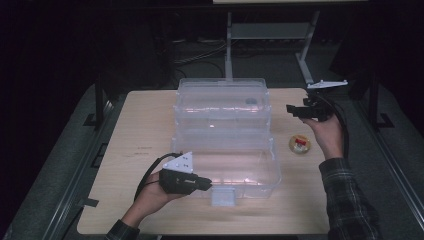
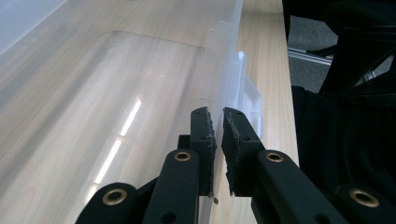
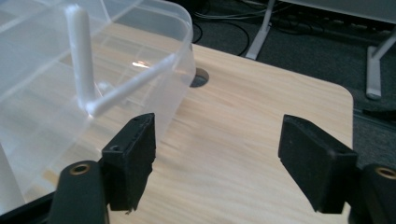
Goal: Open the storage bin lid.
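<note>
I'm pinching the clear box's front wall (image 2: 229, 70) with my left hand-held gripper (image 2: 218, 122); right hand-held gripper (image 3: 217, 140) is hanging wide apart. Best keeping that pinch steady.

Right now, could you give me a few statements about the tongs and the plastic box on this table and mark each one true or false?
1. The left tongs stand nearly shut at the near wall of the clear plastic box. True.
2. The right tongs grip a roll of tape. False: they are open, holding nothing, above the wooden table.
3. A small round yellow thing lies on the table to the right of the box. True.
4. The box is shut with its lid down. False: it stands open, lid tipped back.
5. The right tongs hover beside the box's far right corner. True.
</note>
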